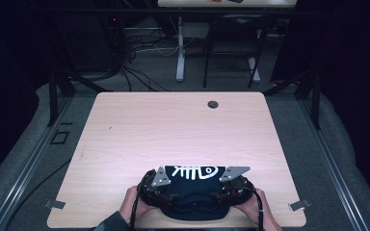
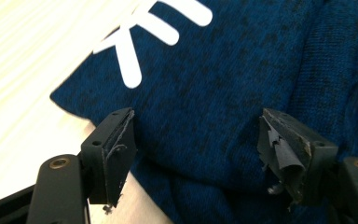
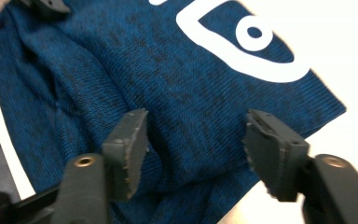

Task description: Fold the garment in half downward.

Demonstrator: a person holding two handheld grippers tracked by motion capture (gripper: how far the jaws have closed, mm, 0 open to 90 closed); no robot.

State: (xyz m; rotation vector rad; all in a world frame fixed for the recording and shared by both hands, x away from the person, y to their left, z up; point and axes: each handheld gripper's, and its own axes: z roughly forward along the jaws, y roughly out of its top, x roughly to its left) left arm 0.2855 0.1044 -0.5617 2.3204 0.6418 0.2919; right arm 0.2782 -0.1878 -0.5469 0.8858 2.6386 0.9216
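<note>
A dark blue knitted garment (image 1: 192, 192) with a white fish-skeleton print lies folded at the near edge of the wooden table (image 1: 173, 130). My left gripper (image 1: 160, 185) is at its left side, jaws open over the cloth (image 2: 205, 93), nothing pinched between them (image 2: 193, 149). My right gripper (image 1: 229, 185) is at its right side, jaws also open above the fabric (image 3: 177, 84), midpoint (image 3: 196, 144) over a fold. The print's fish head (image 3: 247, 42) lies beyond the right jaws. A hand holds each gripper from below.
A small dark round grommet (image 1: 213, 104) sits near the table's far edge. Beyond the table stand metal frame legs (image 1: 180, 48), cables on the floor and a second table. Light wood stretches bare ahead of the garment.
</note>
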